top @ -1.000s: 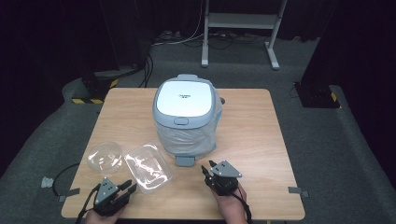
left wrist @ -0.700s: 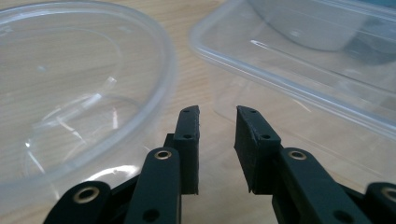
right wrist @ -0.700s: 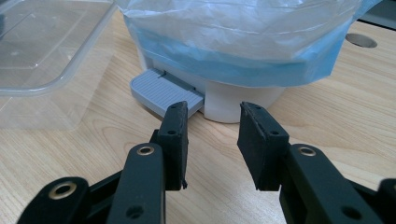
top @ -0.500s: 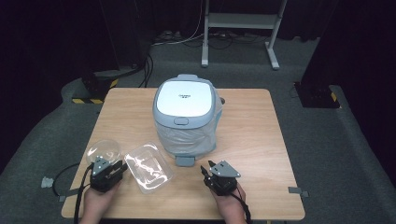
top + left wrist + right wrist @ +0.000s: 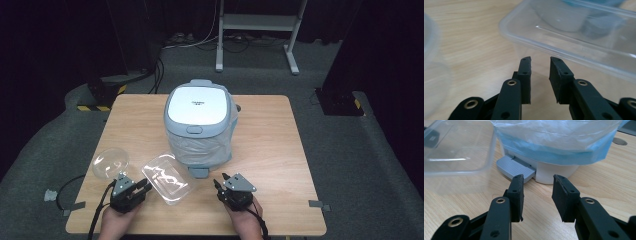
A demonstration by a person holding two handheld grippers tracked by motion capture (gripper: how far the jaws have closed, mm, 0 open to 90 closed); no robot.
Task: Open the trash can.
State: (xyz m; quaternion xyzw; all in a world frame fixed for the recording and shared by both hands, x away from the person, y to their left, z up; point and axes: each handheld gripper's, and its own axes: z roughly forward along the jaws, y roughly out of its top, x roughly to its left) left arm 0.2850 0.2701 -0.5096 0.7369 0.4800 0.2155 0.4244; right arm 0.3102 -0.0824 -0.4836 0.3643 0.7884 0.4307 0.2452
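Note:
A small pedal bin [image 5: 200, 125] with a white lid and a blue-tinted liner bag stands mid-table. Its grey pedal [image 5: 515, 167] faces the front edge. Left of the pedal lies a clear rectangular plastic container [image 5: 166, 177]. A clear round bowl [image 5: 110, 162] lies farther left. My left gripper [image 5: 144, 185] rests on the table at the container's near left side. It is open, and the container's rim [image 5: 579, 32] sits just beyond its empty jaws [image 5: 540, 60]. My right gripper [image 5: 220, 181] is open and empty, aimed at the pedal from a short way off [image 5: 537, 177].
The wooden table [image 5: 280, 145] has bare surface to the right of the bin and behind it. Cables run across the dark floor beyond the far edge, where a metal stand [image 5: 260, 22] is placed. A cable trails off the table's front left corner.
My left gripper has moved away from the front edge and to the right, up to the clear container. The right gripper has kept its place.

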